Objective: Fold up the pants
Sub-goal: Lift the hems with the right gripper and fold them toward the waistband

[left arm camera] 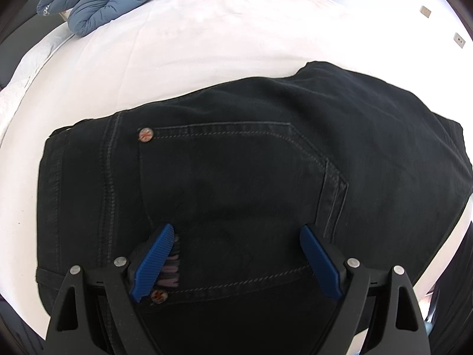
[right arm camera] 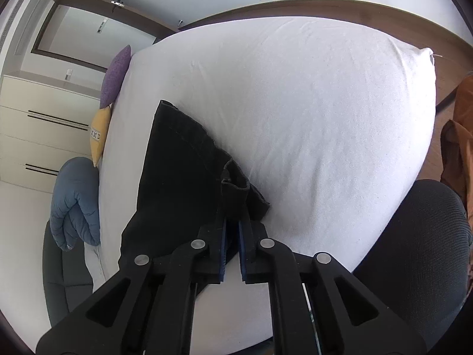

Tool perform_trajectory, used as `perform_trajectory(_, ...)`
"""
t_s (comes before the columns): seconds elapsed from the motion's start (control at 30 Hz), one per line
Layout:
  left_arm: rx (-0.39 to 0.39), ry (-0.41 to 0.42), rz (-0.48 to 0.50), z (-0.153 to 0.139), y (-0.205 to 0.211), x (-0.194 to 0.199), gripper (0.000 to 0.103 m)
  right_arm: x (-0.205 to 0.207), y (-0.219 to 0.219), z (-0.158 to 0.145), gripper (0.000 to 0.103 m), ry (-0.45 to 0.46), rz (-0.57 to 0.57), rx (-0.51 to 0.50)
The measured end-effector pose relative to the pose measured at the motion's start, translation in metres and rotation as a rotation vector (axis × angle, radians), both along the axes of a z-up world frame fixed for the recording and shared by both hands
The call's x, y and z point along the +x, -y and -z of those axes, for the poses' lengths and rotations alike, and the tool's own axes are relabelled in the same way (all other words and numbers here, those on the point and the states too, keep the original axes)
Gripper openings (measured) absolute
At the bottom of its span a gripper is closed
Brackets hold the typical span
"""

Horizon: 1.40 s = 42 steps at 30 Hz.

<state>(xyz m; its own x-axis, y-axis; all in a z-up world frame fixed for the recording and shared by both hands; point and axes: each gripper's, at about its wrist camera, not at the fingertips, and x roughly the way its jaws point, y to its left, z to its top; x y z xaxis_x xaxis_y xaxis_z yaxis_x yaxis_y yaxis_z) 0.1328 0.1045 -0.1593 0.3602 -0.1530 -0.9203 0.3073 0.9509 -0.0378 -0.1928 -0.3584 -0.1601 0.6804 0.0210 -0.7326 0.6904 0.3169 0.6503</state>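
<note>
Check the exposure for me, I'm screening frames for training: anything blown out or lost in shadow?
Left wrist view: the white bedsheet is overexposed toward the top right, while the black pants stay dark though the stitching reads. Right wrist view: sheet evenly lit with weave visible; pants nearly featureless black; strong fisheye bending in both.

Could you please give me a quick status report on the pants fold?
Left gripper open over black denim pants. Right gripper shut on pants. Nothing in the way.
</note>
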Motion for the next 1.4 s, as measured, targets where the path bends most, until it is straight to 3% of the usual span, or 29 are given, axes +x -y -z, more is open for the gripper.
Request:
perform_trajectory(0.1, 0.004, 0.002, -0.004, -0.002, -0.013, -0.005, 0.089, -0.009, -0.001, -0.005, 0.013, -0.032, 0.051, 0.049)
perform_trajectory(0.27, -0.011, 0.009, -0.04, -0.004, -0.04, -0.017, 0.089, -0.041, 0.004, -0.022, 0.014, -0.085, 0.151, 0.018)
perform_trajectory(0.37, -0.036, 0.039, -0.067, -0.015, -0.046, -0.028, 0.089, -0.017, -0.019, -0.044, 0.014, 0.024, -0.041, -0.032)
perform_trajectory(0.47, -0.088, 0.076, -0.08, -0.026, -0.045, -0.038, 0.089, 0.045, -0.072, -0.051, 0.014, 0.167, -0.361, 0.049)
perform_trajectory(0.57, -0.113, 0.093, -0.06, -0.034, -0.033, -0.044, 0.089, 0.113, -0.136, -0.048, 0.014, 0.106, -0.635, 0.002)
perform_trajectory(0.67, -0.127, 0.103, -0.024, -0.041, -0.015, -0.048, 0.089, 0.154, -0.172, -0.026, 0.014, 0.047, -0.777, 0.026)
perform_trajectory(0.77, -0.126, 0.082, -0.006, -0.042, 0.002, -0.047, 0.089, 0.154, -0.18, 0.014, 0.014, -0.146, -0.782, 0.058)
perform_trajectory(1.0, -0.155, 0.089, 0.044, -0.046, 0.037, -0.037, 0.089, 0.109, -0.159, 0.033, 0.009, -0.028, -0.714, 0.164)
perform_trajectory(1.1, -0.21, 0.118, 0.068, -0.06, 0.063, -0.03, 0.089, 0.116, -0.164, 0.01, 0.014, -0.04, -0.766, 0.1)
perform_trajectory(1.23, -0.282, 0.159, 0.111, -0.072, 0.109, -0.008, 0.089, 0.129, -0.153, -0.032, 0.014, 0.09, -0.744, 0.053)
perform_trajectory(1.33, -0.323, 0.12, 0.109, -0.057, 0.149, 0.013, 0.089, 0.144, -0.136, -0.028, 0.014, 0.087, -0.711, 0.053)
perform_trajectory(1.4, -0.262, 0.056, 0.114, -0.034, 0.173, 0.019, 0.089, 0.149, -0.133, -0.009, 0.014, 0.018, -0.701, 0.076)
